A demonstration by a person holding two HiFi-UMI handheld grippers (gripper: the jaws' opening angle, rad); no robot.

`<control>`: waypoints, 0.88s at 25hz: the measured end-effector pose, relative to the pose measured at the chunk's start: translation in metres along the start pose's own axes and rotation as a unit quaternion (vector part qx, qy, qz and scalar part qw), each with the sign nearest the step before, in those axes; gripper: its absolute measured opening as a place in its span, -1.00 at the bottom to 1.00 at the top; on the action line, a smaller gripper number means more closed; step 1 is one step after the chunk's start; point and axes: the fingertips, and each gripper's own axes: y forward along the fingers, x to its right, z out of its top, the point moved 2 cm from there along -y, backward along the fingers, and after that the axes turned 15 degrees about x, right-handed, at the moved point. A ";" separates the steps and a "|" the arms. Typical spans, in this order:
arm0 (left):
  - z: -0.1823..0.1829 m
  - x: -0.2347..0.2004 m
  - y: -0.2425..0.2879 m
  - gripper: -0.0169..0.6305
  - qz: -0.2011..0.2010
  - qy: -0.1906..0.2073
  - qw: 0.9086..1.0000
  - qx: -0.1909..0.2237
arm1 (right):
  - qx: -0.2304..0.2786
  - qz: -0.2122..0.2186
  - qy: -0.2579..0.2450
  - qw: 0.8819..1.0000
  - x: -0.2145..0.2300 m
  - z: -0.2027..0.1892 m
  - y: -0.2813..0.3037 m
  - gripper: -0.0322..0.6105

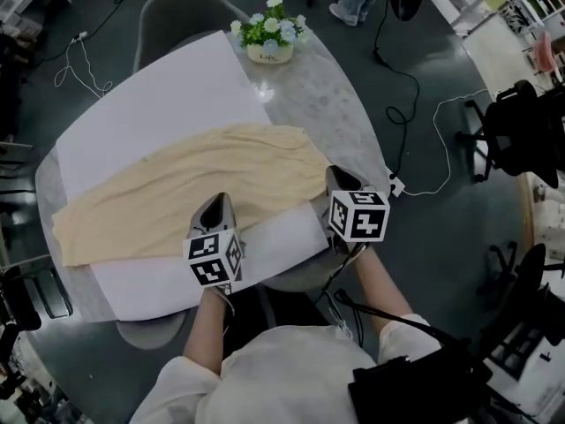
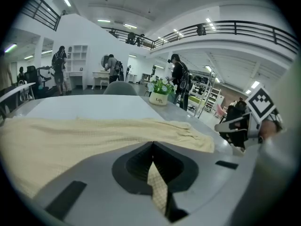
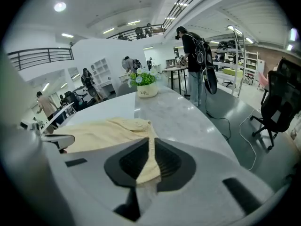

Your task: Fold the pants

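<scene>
Pale yellow pants (image 1: 194, 193) lie stretched out lengthwise on a white sheet (image 1: 168, 95) that covers the table. My left gripper (image 1: 214, 212) is at the near edge of the cloth, around its middle, and is shut on a fold of it. The left gripper view shows the strip of fabric pinched between the jaws of the left gripper (image 2: 152, 147). My right gripper (image 1: 341, 185) is shut on the pants at their right end. There a flap of cloth (image 3: 148, 166) hangs through the closed jaws of the right gripper (image 3: 149, 145).
A marble table (image 1: 331, 95) carries a small flower pot (image 1: 269, 41) at its far edge. A grey chair (image 1: 181, 7) stands behind it. Cables (image 1: 415, 131) run over the floor, and black office chairs (image 1: 521, 131) stand at the right. People stand in the background of both gripper views.
</scene>
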 end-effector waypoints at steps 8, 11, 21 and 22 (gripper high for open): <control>-0.015 -0.002 0.003 -0.92 0.008 -0.002 1.000 -0.011 | -0.027 0.020 -0.032 0.999 0.008 -0.015 0.023 -0.64; -0.018 -0.003 0.005 -0.92 0.010 -0.002 1.000 -0.014 | -0.039 0.028 -0.049 0.998 0.011 -0.020 0.033 -0.58; -0.027 -0.008 0.011 -0.92 0.021 0.002 0.999 -0.031 | -0.078 0.079 -0.130 0.985 0.007 -0.033 0.065 -0.42; -0.027 -0.009 0.011 -0.92 0.021 0.002 0.999 -0.031 | -0.083 0.083 -0.134 0.984 0.006 -0.035 0.067 -0.41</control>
